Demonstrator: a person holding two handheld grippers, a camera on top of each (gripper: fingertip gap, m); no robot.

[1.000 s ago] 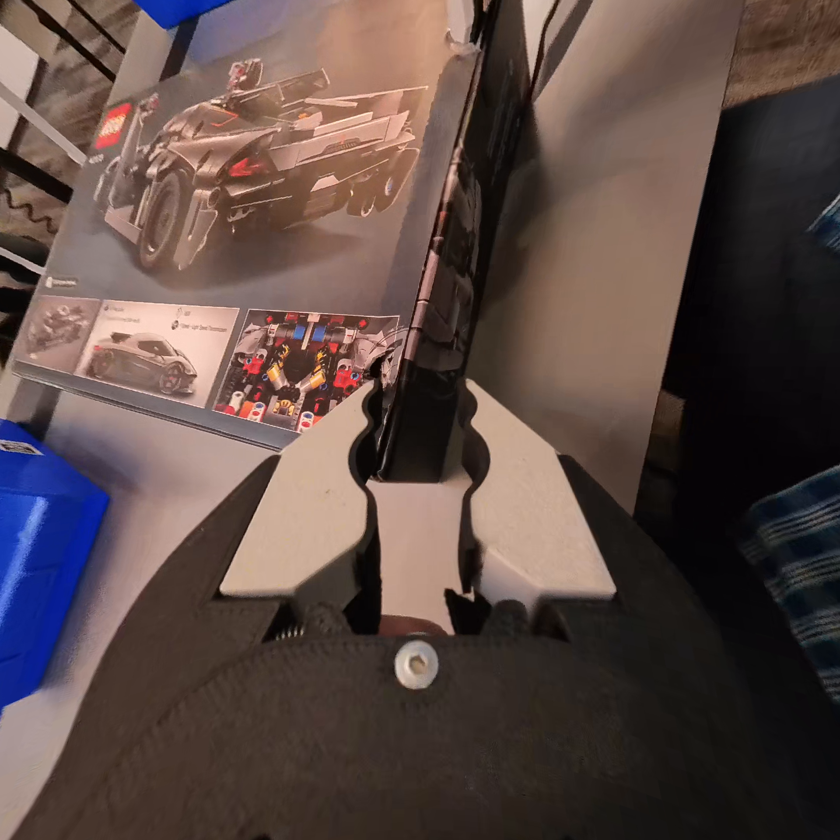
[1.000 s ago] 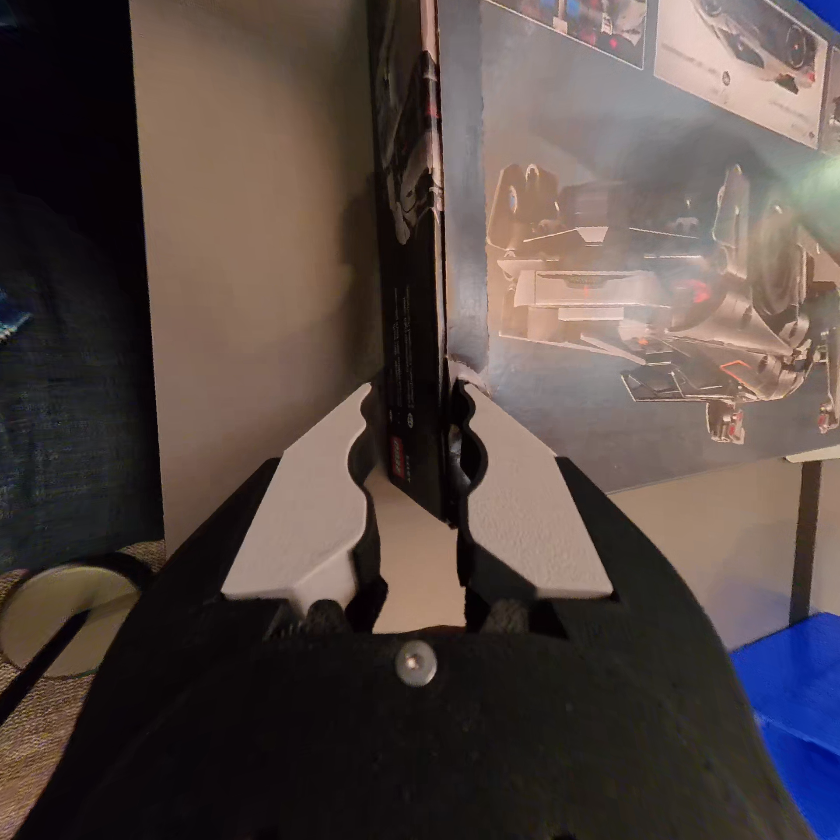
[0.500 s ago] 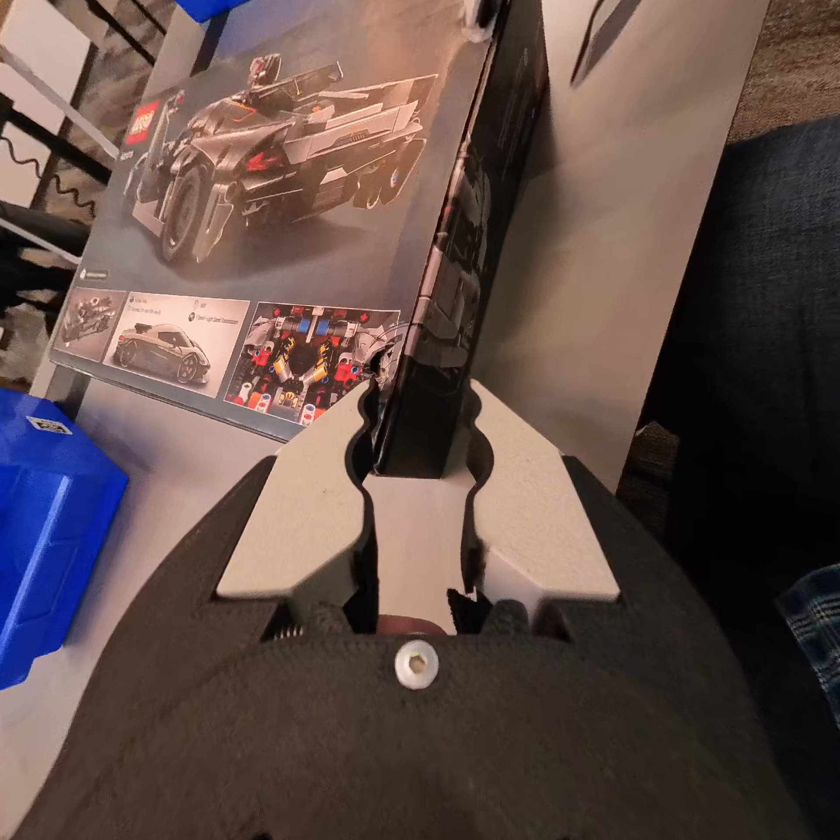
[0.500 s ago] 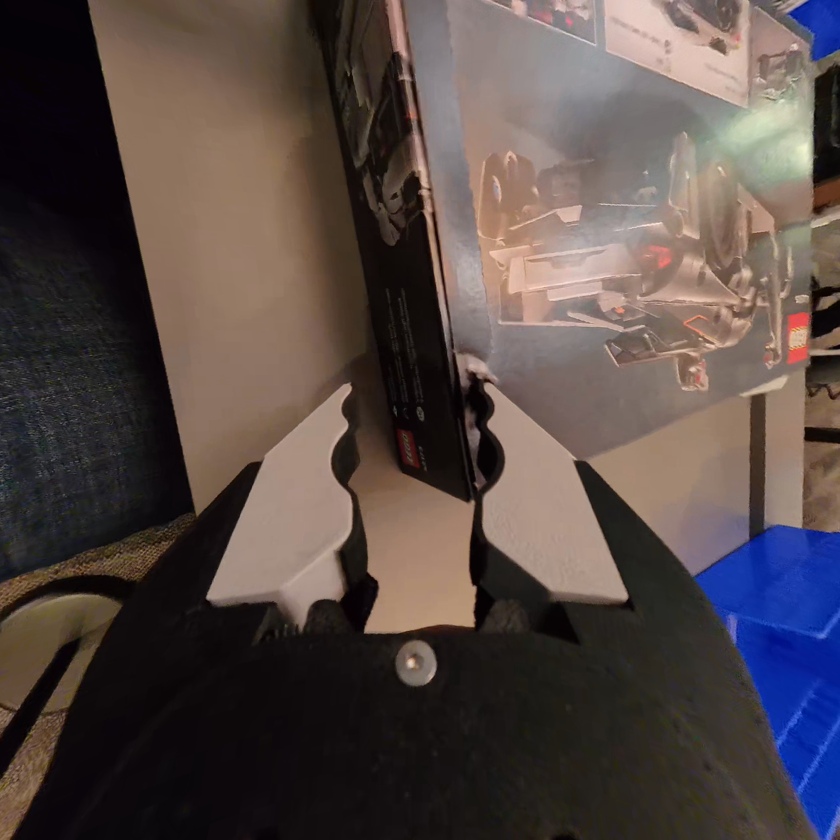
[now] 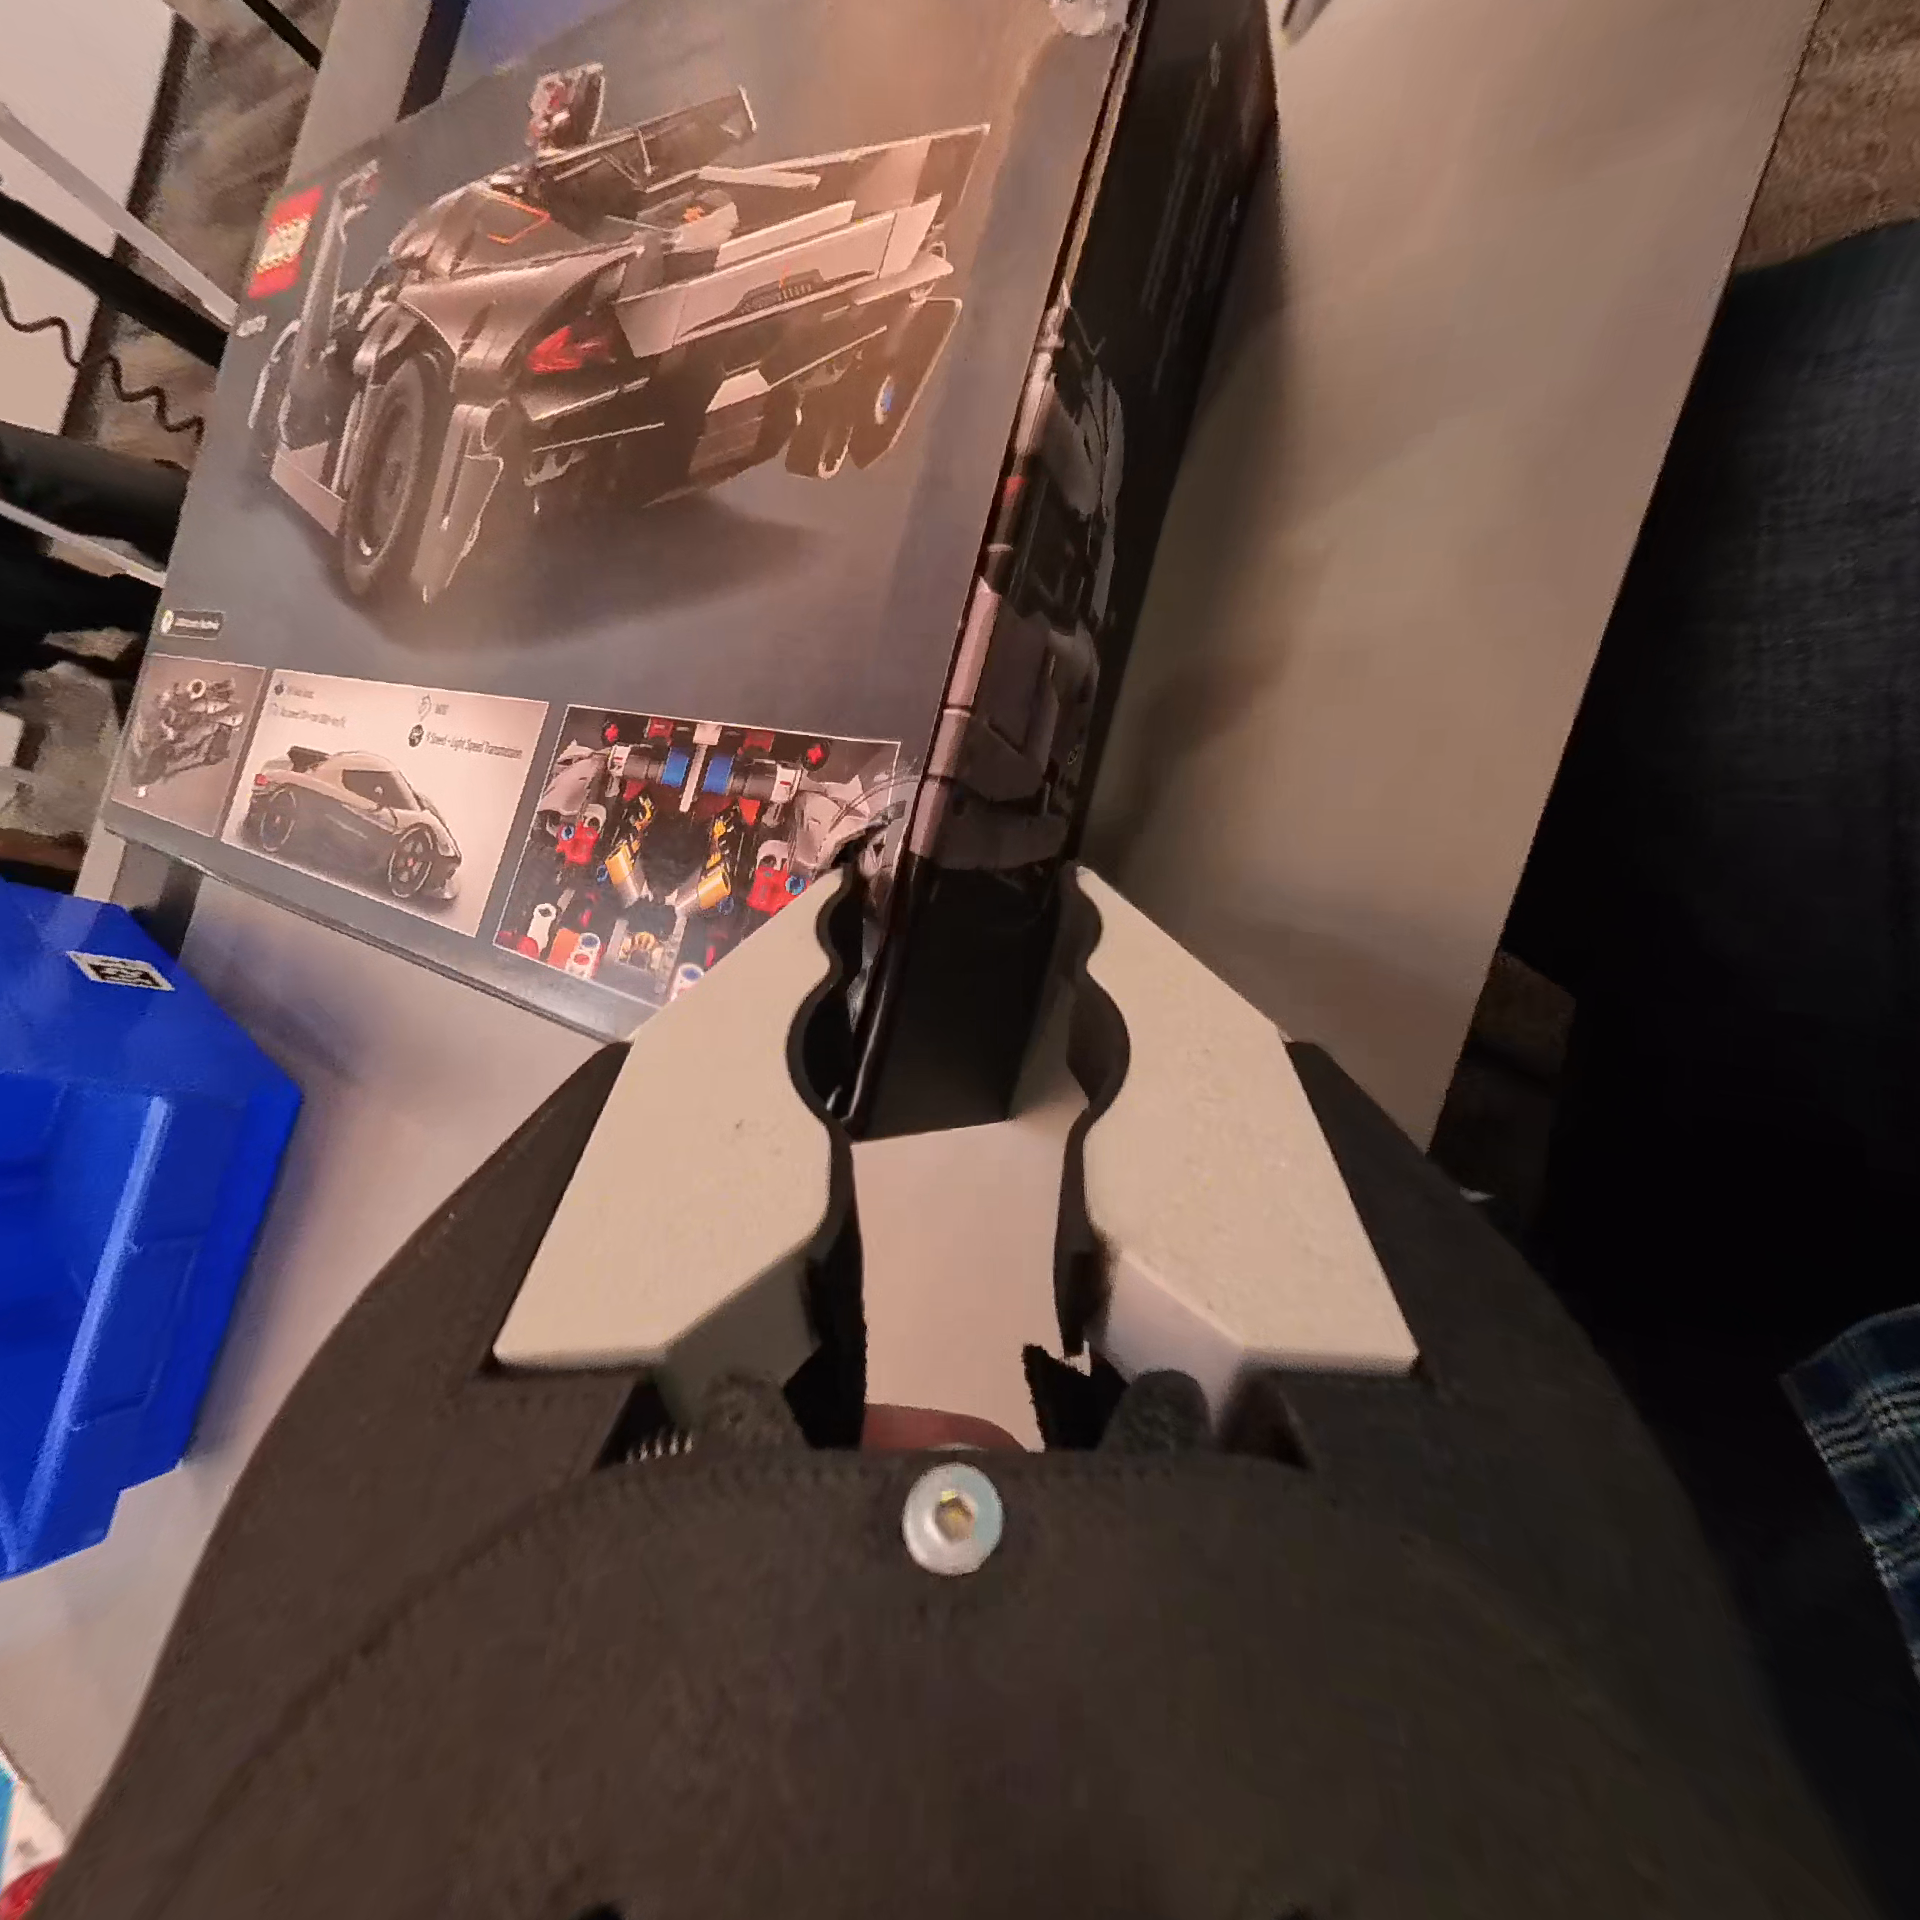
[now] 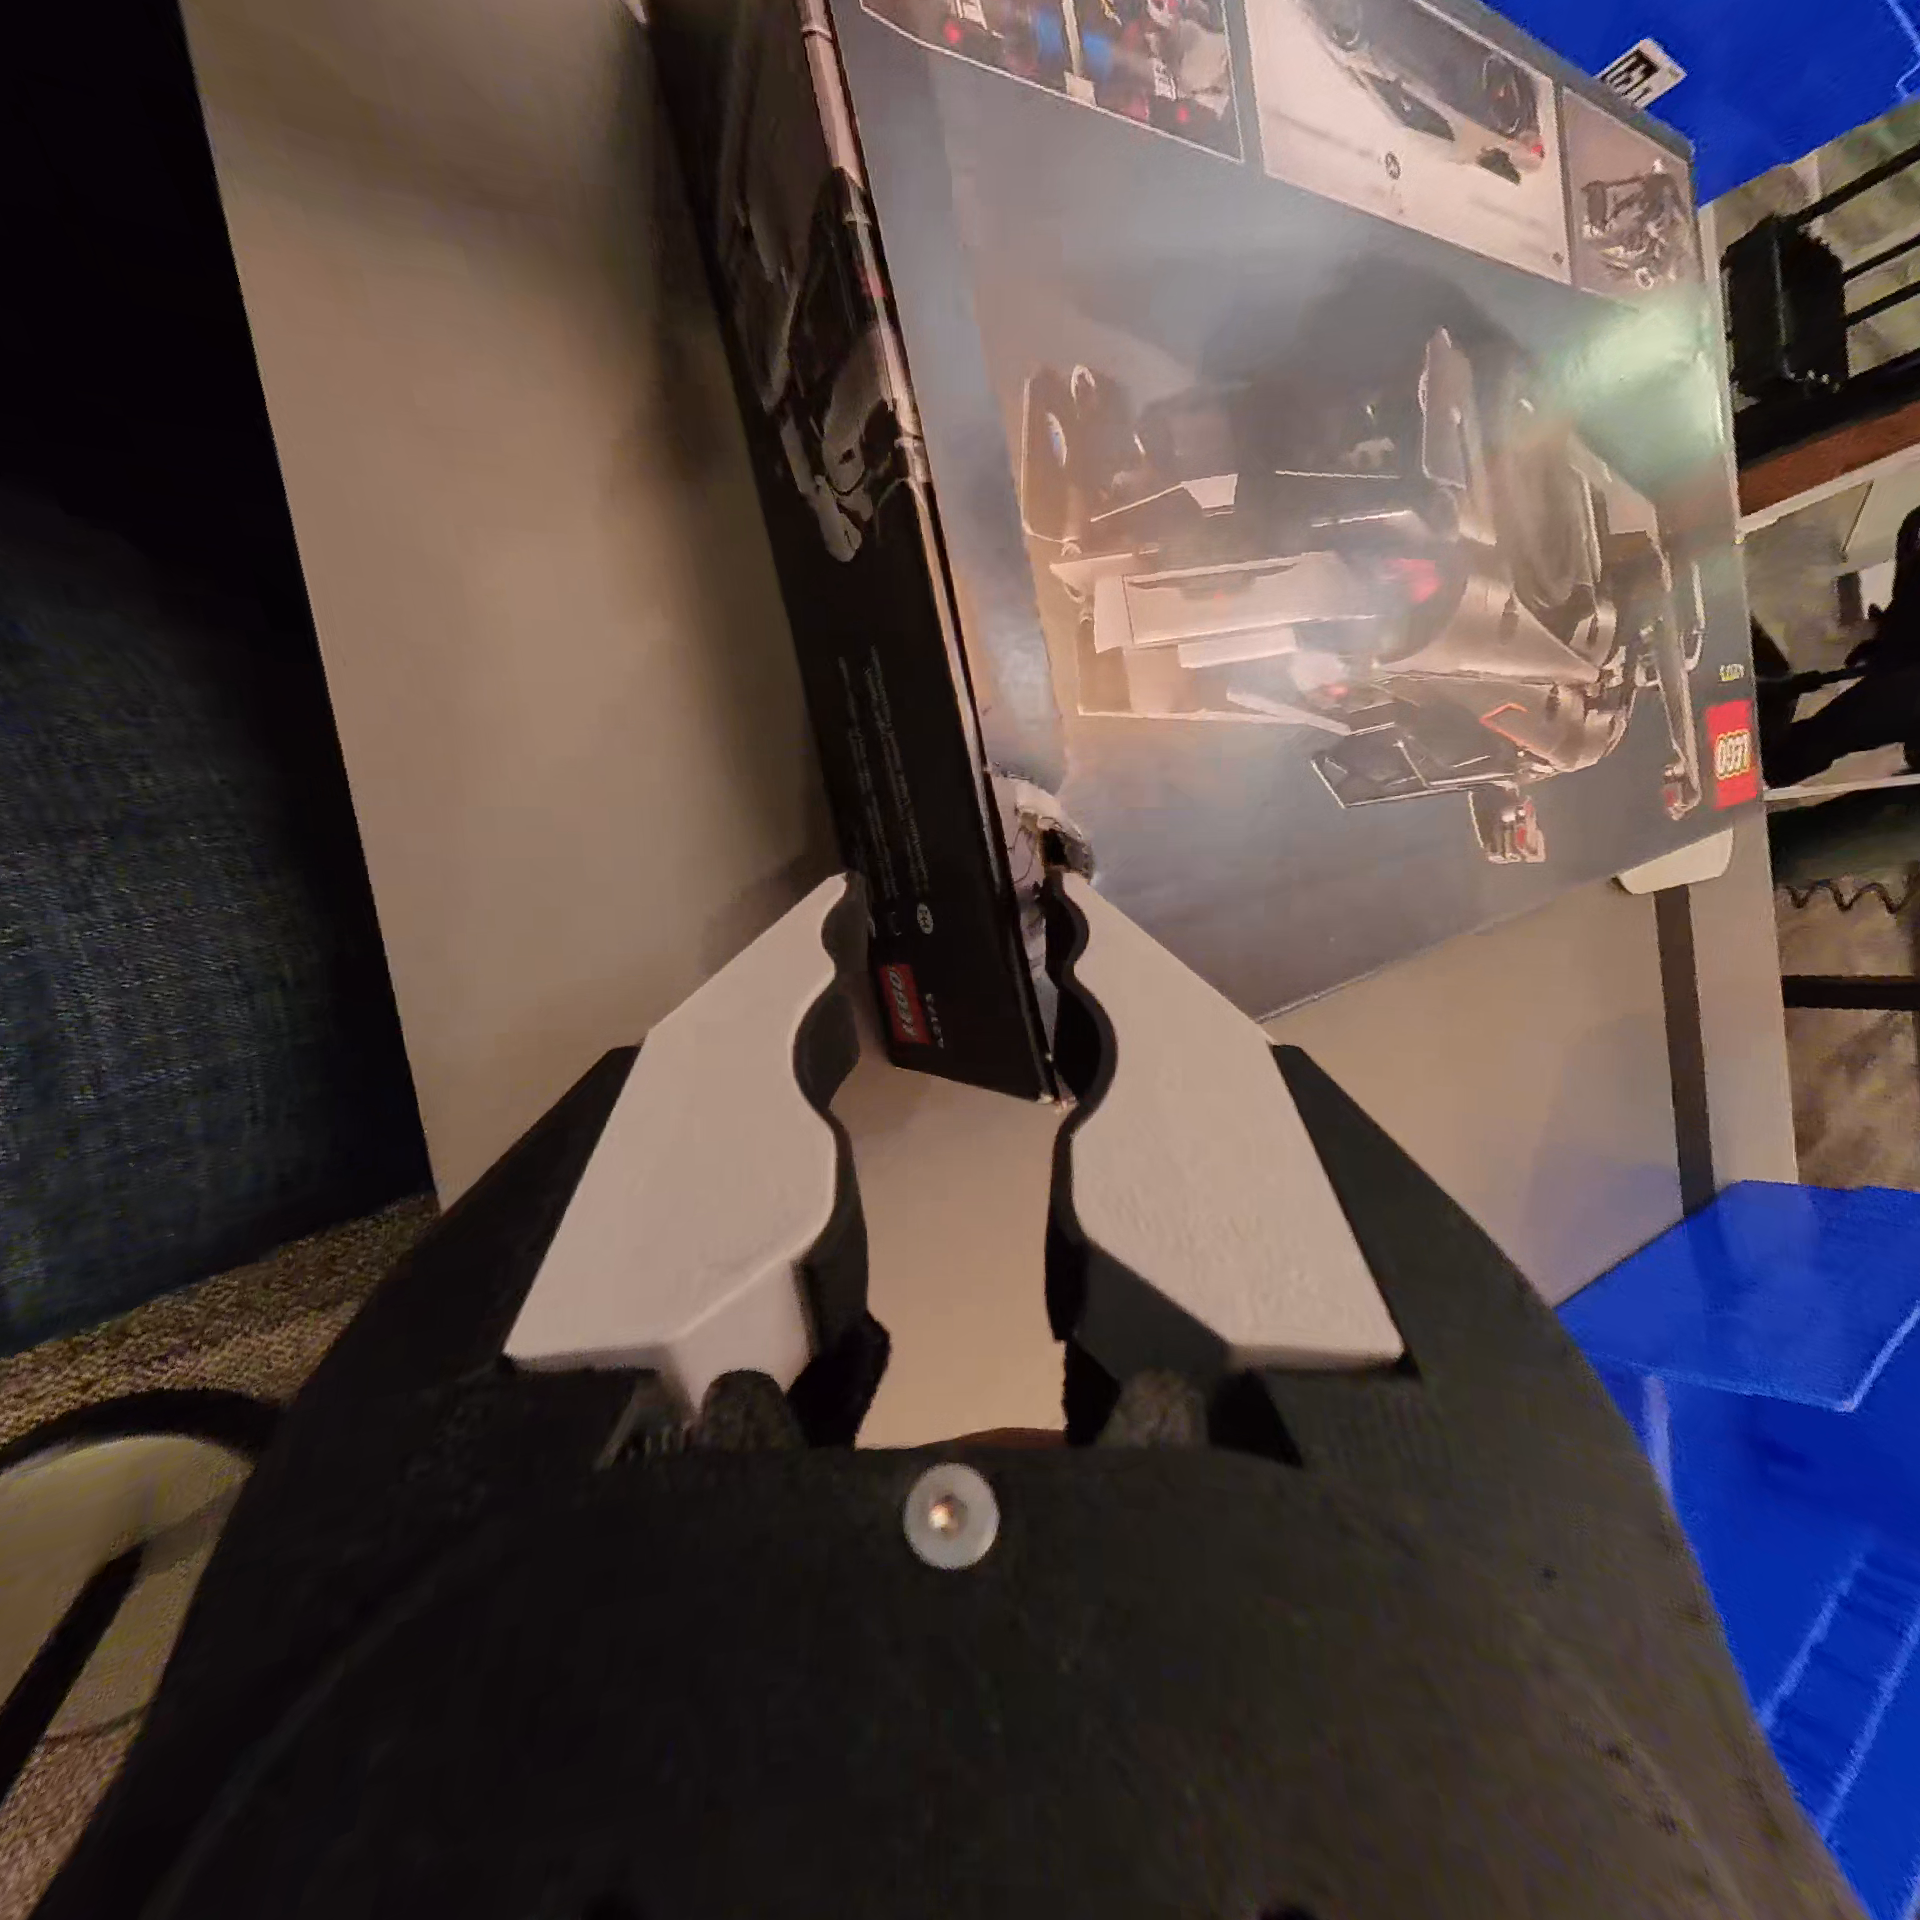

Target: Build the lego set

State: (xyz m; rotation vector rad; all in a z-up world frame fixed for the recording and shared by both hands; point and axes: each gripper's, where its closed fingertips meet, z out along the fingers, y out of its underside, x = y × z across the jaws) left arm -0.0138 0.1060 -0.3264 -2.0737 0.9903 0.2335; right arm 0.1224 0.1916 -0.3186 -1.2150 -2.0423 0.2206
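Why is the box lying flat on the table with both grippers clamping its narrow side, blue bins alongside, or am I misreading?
One thing is off: the box is not flat. It is tipped up on edge over the table, as the left wrist view shows. The rest holds: the left gripper and right gripper both clamp its narrow black side, with a blue bin alongside.

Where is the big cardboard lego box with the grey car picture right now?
The cardboard lego box is tilted over the pale table, its two ends pinched by the left gripper and right gripper, blue bins beside it.
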